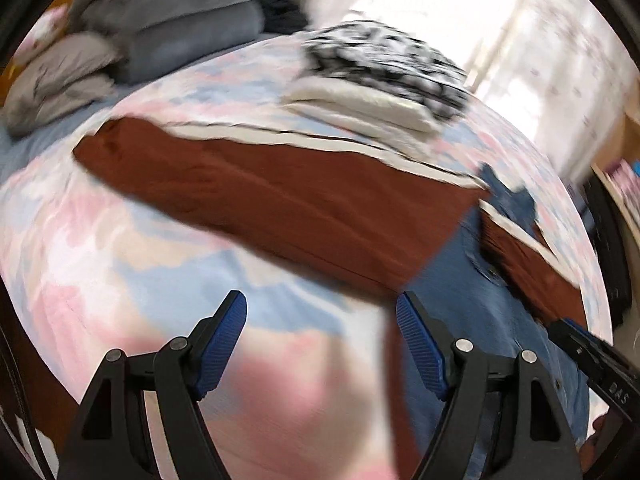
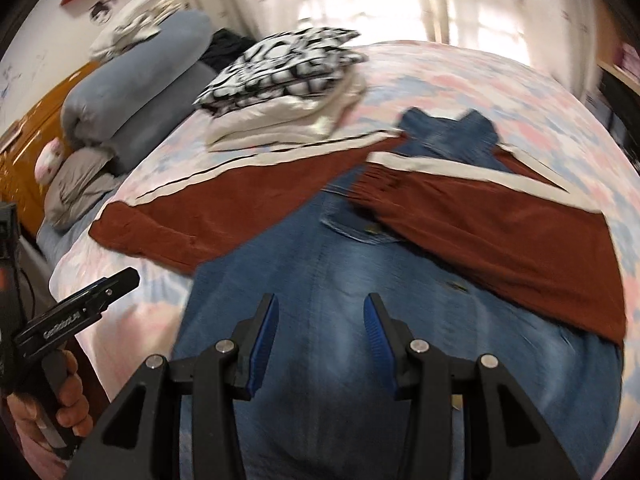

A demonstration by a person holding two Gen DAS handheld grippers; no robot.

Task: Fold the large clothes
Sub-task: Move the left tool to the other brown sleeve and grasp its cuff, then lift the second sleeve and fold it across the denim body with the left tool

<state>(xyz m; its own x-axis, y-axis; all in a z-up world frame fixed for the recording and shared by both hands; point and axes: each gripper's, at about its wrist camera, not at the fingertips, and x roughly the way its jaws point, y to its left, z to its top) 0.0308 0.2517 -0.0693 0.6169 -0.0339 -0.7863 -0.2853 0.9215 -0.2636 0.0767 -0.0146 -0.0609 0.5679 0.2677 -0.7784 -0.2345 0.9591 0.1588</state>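
Note:
A large garment lies spread on the bed: blue denim body (image 2: 320,276) with rust-brown sleeves edged in white. The left sleeve (image 2: 224,216) stretches out to the left, the right sleeve (image 2: 520,232) lies folded across the denim. In the left wrist view the left sleeve (image 1: 280,196) fills the middle and the denim (image 1: 480,312) is at right. My left gripper (image 1: 320,316) is open and empty above the bedspread, just short of the sleeve. My right gripper (image 2: 320,316) is open and empty over the denim's lower part. The left gripper also shows in the right wrist view (image 2: 120,280).
A stack of folded clothes (image 2: 288,92), black-and-white patterned on top of cream, sits on the pink and blue bedspread (image 2: 480,80) behind the garment. Grey-blue rolled bedding (image 2: 140,76) and pillows lie at the left by an orange headboard. Bright curtains are behind.

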